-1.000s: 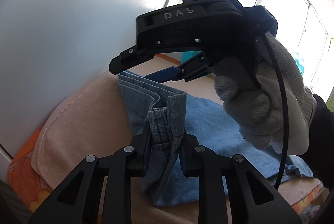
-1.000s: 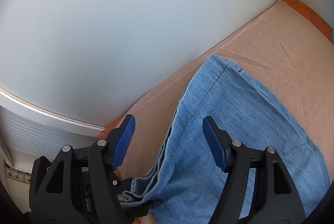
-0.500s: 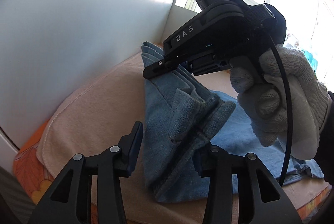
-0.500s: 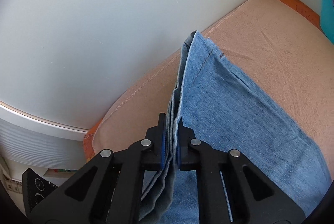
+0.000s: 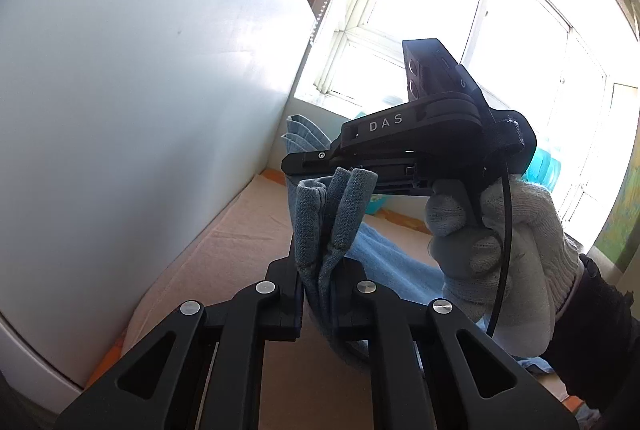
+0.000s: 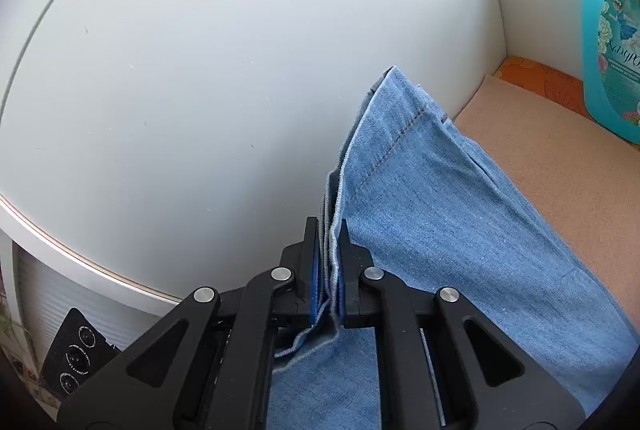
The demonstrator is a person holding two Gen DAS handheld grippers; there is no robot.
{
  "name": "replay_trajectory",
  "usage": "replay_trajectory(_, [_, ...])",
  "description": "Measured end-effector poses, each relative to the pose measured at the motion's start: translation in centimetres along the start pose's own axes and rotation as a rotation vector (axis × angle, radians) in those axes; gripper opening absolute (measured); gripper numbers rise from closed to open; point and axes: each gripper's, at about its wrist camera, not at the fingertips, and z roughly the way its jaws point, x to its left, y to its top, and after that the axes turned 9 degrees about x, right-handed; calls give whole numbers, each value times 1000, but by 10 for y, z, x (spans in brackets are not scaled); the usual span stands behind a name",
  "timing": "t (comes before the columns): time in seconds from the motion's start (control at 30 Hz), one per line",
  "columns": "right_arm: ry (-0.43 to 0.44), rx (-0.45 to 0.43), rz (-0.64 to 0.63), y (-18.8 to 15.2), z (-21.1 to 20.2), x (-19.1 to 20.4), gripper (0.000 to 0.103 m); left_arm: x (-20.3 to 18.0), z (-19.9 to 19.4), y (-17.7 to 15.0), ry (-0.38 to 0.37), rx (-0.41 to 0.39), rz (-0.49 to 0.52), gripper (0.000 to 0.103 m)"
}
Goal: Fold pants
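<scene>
Blue denim pants [image 6: 432, 213] lie partly on a peach-coloured pad [image 6: 560, 165] and are lifted at one end. My left gripper [image 5: 320, 270] is shut on a bunched, layered edge of the pants [image 5: 336, 205], held above the pad. My right gripper [image 6: 329, 262] is shut on the stacked hem layers of the pants. In the left wrist view the right gripper's black body [image 5: 404, 149], held by a gloved hand [image 5: 500, 250], is just beyond my left one, with lifted denim behind it.
A white wall [image 6: 200, 69] runs close along the pad's far side. A turquoise detergent bottle [image 6: 612, 29] stands at the pad's end by the window [image 5: 460, 29]. Orange patterned cloth [image 6: 540, 73] shows under the pad.
The right gripper closed on the hem layers. The left gripper opened half a second ago and is shut on the bunched edge again. Both have lifted the denim off the pad.
</scene>
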Motion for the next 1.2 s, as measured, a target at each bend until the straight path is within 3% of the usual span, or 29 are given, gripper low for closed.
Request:
replay_trajectory(0.2, [-47,-11,3,-2,-26,-2,7,-26,-10,-6,-64,17,63,8])
replay_trajectory(0.3, [-55,-38,9,-7,-44,-4,7,-31,7,5,-96,23,78,8])
replay_trajectory(0.5, [-81,-104,8,-26,-87,4,7,-82,7,15,-169,22,161,8])
replay_trajectory(0.53, [-80,-116,9,-28,-119,-14,7,-91,3,15,-182,21,177,8])
replay_trajectory(0.73, [-122,-191,37,-62,-194,-47,7,-152,25,26,-263,33,270,8])
replay_trajectory(1.2, [-276,-337,206,-186,-360,-173,7,-331,81,-13,-496,160,465,8])
